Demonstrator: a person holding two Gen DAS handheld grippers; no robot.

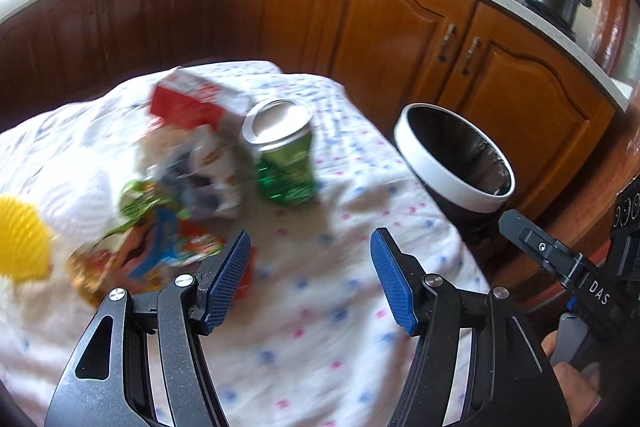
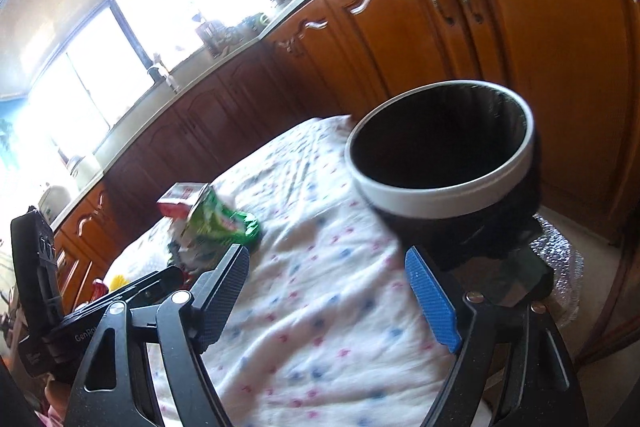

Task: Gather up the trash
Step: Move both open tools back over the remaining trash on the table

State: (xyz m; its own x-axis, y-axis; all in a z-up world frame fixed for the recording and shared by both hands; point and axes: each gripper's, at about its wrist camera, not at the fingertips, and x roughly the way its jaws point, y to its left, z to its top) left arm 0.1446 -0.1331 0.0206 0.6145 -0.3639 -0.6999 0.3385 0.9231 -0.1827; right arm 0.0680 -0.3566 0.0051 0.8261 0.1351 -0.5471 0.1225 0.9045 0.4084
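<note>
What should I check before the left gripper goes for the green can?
1. Left gripper open, empty: ok.
2. Right gripper open, empty: ok.
3. Green can upright on the tablecloth, path from the left gripper unobstructed: ok.
4. Space around the can: not ok, white carton sits close against its left side.
5. Trash bin mouth open, beside the table edge: ok.
6. Bin contents: cannot tell, interior dark.

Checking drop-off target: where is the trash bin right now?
The trash bin stands off the table's right edge in the left wrist view, before the wooden cabinets, right of the green can.
</note>
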